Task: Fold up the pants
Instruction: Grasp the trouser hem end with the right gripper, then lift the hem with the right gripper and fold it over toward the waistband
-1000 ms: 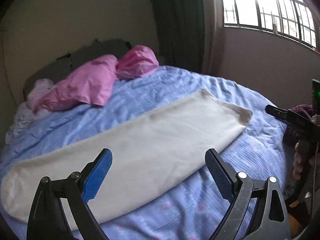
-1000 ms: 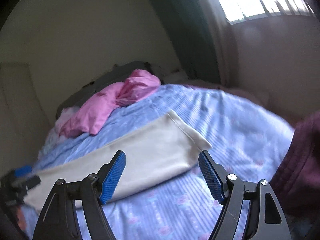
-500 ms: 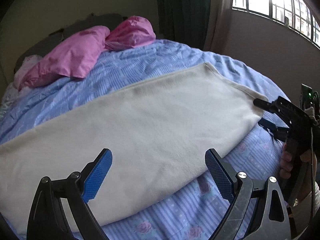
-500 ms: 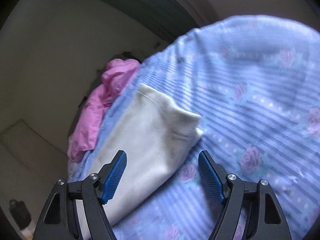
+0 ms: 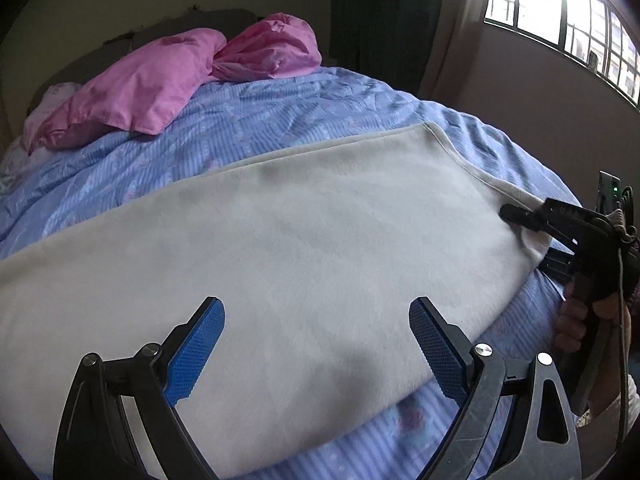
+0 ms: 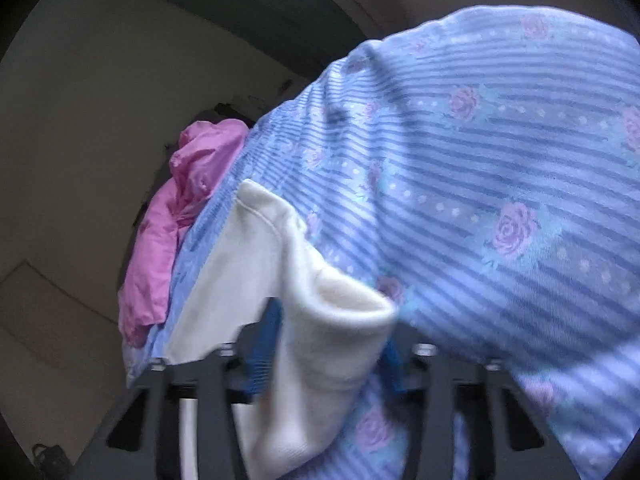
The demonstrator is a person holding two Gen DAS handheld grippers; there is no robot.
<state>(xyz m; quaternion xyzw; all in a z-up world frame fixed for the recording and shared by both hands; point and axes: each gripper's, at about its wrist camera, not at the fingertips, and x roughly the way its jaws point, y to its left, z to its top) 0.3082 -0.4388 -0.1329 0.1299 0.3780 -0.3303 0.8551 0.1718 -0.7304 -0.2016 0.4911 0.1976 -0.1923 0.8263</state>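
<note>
Cream pants [image 5: 300, 240] lie flat lengthwise across a blue flowered bedspread [image 5: 280, 120]. My left gripper [image 5: 316, 320] hovers just above their middle near the front edge, jaws wide open and nothing between them. At the right end, my right gripper [image 5: 516, 216] nips the pants' corner. In the right wrist view that end of the pants [image 6: 248, 272] bunches between the closing jaws of the right gripper [image 6: 328, 356], with both blue pads against the fabric. The far left end of the pants is out of view.
Pink pillows [image 5: 160, 80] are piled at the head of the bed, also seen as pink pillows [image 6: 192, 184]. A barred window [image 5: 560, 12] and dark curtain stand behind the bed. A person's hand [image 5: 572, 320] holds the right gripper's handle beside the bed edge.
Both grippers came down toward the bed. The right gripper rolled, reached the pants' right end and narrowed its jaws around it. The left gripper stayed open.
</note>
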